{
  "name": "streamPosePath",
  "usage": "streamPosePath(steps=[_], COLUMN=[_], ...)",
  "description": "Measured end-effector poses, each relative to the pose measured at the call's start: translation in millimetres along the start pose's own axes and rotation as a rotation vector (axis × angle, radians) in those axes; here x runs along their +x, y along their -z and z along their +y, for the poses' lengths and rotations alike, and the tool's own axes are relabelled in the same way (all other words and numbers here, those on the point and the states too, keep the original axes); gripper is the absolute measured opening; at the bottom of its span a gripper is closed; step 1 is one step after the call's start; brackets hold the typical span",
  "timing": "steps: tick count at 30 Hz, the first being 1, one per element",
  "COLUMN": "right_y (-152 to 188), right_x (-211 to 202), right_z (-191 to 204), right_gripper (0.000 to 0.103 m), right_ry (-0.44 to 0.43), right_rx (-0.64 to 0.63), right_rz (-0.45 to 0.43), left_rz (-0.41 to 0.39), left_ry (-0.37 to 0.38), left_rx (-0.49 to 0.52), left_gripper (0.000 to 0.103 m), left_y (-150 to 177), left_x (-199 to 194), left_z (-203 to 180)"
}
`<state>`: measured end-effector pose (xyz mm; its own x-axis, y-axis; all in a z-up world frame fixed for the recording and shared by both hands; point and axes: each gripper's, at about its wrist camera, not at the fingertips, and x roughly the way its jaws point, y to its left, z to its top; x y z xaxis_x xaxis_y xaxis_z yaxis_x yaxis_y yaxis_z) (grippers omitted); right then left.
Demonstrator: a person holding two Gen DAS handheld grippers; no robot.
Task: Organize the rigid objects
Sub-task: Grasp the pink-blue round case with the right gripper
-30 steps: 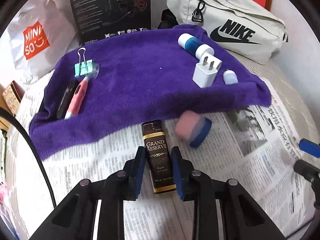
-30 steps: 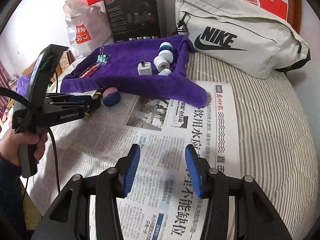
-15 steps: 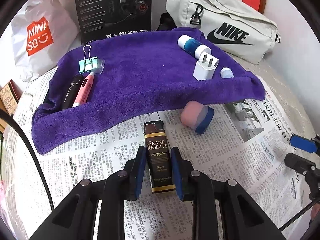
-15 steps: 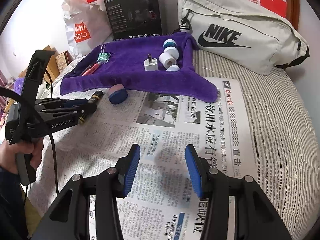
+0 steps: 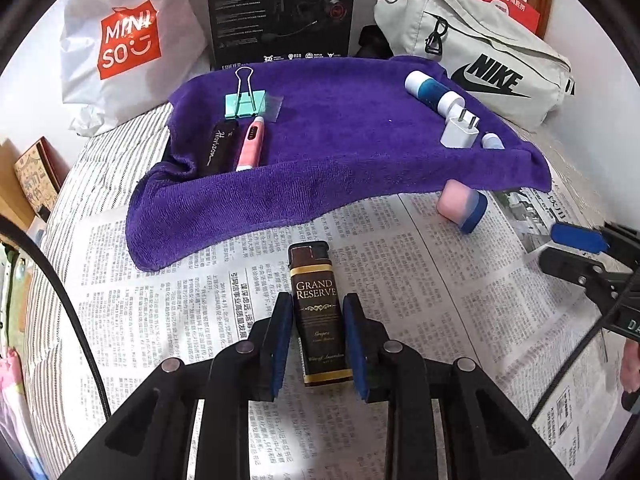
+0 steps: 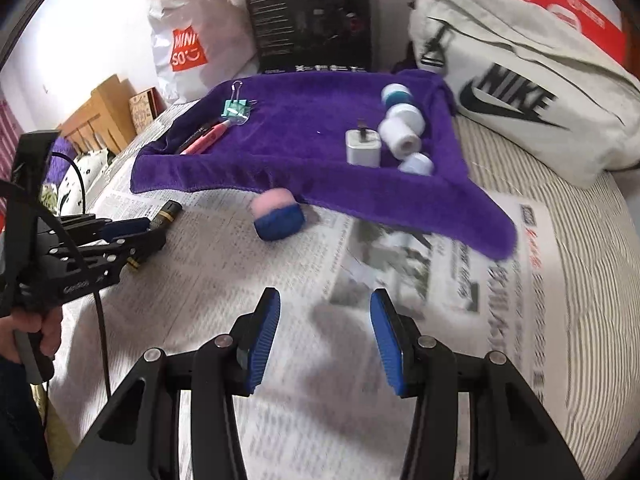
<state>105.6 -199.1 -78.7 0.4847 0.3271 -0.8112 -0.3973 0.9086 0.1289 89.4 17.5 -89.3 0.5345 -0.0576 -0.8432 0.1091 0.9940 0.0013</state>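
On the newspaper (image 5: 420,280) before the purple towel (image 5: 340,152), the left gripper (image 5: 318,344) holds a Grand Reserve lighter (image 5: 318,312) between narrow fingers; a pink-and-blue eraser (image 5: 462,206) lies nearby, the right gripper (image 6: 324,336) moderately open, empty.

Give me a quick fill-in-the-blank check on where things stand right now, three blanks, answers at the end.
1. The left gripper is shut on the ____, whose label reads Grand Reserve.
2. The pink and blue eraser lies on the ____, just off the edge of the purple towel.
3. The right gripper holds ____ between its pads.
4. The white plug adapter lies on the ____ beside the blue and white tube.

Answers: lighter; newspaper; nothing; purple towel
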Motion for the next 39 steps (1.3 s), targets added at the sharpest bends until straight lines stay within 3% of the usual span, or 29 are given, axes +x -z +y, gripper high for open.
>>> streamPosePath(steps=[4,14,22,39], right_y=[-10,-29,-36,-36], right_x=[13,41,55,59], right_z=[8,27,40,40], right_gripper=[0.047,0.047,0.047,0.048], right_ry=[-0.014,-0.012,0.006,-0.008], right_rx=[-0.025,-0.102,-0.163,-0.139], right_rz=[0.012,0.02,-0.004,-0.056], left_rz=[-0.009,0.003,0.0,-0.041], left_ry=[-0.023,-0.042,-0.022,-0.03], left_rx=[0.026,-0.02,-0.036,-0.023], left_gripper=[0.024,0.024,0.024,0.025], left_y=[-2,3,7,12], left_x=[1,-2,-2,-5], left_z=[-4,27,32,30])
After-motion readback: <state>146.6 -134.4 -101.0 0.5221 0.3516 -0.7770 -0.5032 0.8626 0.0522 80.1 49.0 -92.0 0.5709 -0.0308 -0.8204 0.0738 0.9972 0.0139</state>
